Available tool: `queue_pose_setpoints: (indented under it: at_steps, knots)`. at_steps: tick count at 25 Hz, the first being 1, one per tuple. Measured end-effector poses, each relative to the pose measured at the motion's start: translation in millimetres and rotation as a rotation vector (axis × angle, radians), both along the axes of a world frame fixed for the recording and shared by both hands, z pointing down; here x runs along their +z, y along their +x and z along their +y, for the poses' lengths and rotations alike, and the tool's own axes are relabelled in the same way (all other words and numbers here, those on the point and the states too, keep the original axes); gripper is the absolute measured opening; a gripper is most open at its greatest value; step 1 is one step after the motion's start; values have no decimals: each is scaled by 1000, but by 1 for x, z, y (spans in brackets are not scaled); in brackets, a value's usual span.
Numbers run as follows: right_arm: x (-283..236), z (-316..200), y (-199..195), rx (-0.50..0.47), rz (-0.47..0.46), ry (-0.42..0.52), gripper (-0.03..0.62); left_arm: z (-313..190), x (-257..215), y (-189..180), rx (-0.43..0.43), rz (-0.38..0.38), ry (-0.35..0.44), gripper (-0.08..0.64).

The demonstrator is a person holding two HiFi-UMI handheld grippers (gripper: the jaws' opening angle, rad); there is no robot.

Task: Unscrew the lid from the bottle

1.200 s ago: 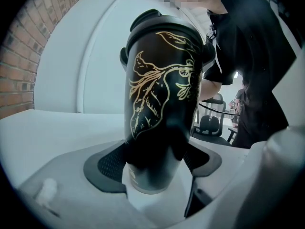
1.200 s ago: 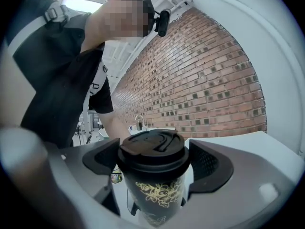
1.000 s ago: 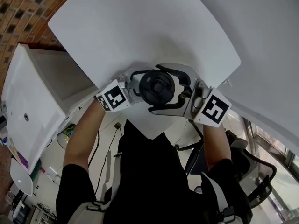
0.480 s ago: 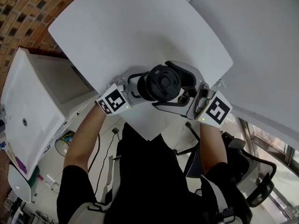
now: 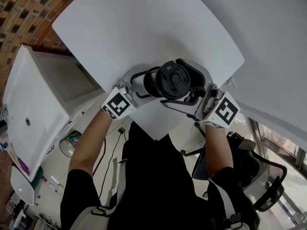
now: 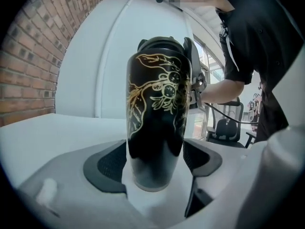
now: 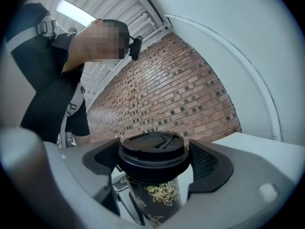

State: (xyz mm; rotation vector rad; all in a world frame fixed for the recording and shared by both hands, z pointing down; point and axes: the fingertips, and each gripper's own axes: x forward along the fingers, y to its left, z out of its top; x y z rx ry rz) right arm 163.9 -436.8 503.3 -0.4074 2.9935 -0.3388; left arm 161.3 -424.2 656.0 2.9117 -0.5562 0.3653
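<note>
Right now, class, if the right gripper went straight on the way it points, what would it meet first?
The lid: it sits between the right gripper's jaws, atop the bottle, so further travel would push against it at once. Depth past it is unclear.

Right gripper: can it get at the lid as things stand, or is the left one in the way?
Looks like yes. The right gripper is shut on the lid, its jaws on either side of its rim. The left gripper holds the bottle lower on its body, clear of the lid.
</note>
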Motion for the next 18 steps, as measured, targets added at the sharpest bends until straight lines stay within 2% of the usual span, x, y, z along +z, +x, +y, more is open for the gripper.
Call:
queue_pose_setpoints:
  at_steps: [10, 18]
  knots:
    - [-8, 0, 6, 16, 5, 10, 454, 8, 7, -21, -33, -34, -24, 383]
    - [-34, 21, 7, -20, 21, 68, 454, 24, -24, -33, -113, -47, -5, 380]
